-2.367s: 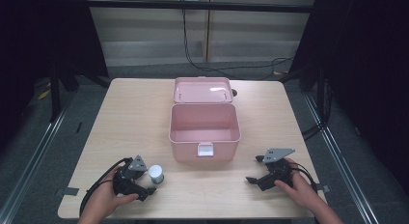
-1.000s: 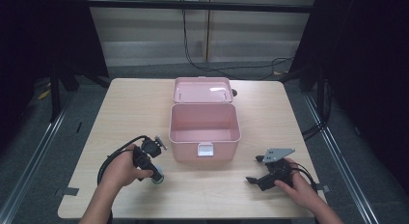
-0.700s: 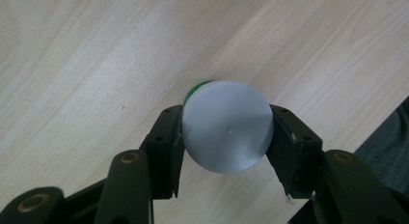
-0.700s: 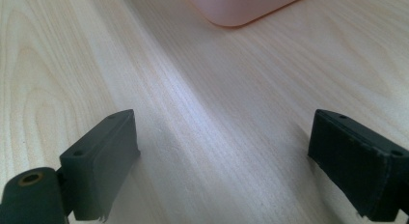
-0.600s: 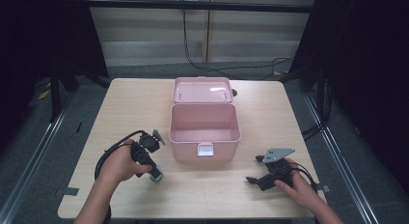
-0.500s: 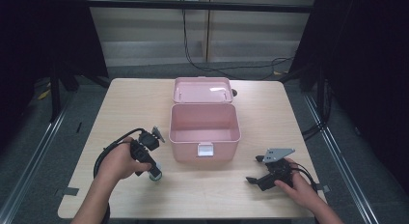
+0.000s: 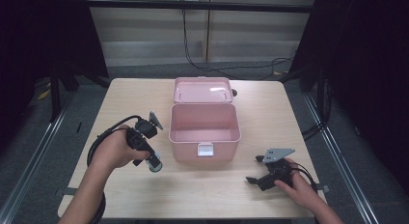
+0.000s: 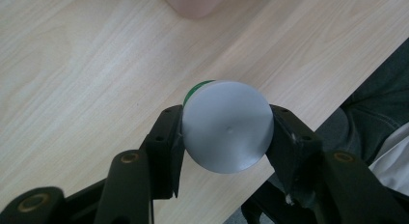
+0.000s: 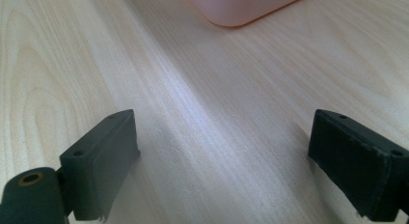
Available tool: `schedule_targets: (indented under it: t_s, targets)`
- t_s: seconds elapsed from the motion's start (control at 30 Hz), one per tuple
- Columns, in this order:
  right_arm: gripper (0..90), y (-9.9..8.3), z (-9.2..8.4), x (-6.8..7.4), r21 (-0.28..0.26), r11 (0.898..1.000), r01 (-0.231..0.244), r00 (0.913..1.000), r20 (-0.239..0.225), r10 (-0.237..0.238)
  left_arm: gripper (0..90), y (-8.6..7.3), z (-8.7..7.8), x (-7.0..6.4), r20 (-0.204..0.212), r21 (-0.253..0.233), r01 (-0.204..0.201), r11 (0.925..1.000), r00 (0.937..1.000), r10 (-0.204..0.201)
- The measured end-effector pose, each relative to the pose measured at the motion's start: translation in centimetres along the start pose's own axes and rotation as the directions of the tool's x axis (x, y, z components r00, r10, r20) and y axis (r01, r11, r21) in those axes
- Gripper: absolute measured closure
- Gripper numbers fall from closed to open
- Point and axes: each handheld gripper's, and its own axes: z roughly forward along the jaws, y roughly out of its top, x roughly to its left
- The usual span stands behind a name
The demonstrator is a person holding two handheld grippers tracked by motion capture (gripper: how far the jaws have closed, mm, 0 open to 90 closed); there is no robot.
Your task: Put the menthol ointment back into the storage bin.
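Pale wood-grain desk (image 7: 144, 96) under me; my left tool (image 8: 224, 137) clamps a round grey-capped, green-banded container (image 8: 226, 125) above the desk, just left of the open glossy pink plastic box (image 7: 205, 132). My right tool (image 9: 222, 161) rests with its blocky black jaws spread wide, nothing between them.

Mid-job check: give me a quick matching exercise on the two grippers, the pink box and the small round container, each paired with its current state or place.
Things:
1. left gripper
2. right gripper
3. pink box
4. round container

States:
A. lid swung back, nothing visible inside
B. jaws wide apart, nothing between them
C. clamped between two black jaws, beside the box's front left corner
D. shut on a grey-ended thing with a green band

Pairs: 1-D, 2-B, 3-A, 4-C
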Motion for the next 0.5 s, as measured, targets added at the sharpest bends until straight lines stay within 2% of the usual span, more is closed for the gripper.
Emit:
schedule_targets:
  t_s: [0.33, 0.5]
  targets:
    - [9.5, 0.0, 0.0, 0.0, 0.001, 1.0, -0.001, 1.0, 0.0, 0.001, 50.1, 1.2, -2.5, -0.7, -0.01, -0.008, 0.001, 1.0, 0.9999, -0.001]
    - [9.5, 0.0, 0.0, 0.0, 0.001, 1.0, -0.002, 1.0, 0.0, 0.002, 50.1, 2.0, -3.7, -1.0, -0.001, -0.015, 0.002, 0.9999, 1.0, -0.002]
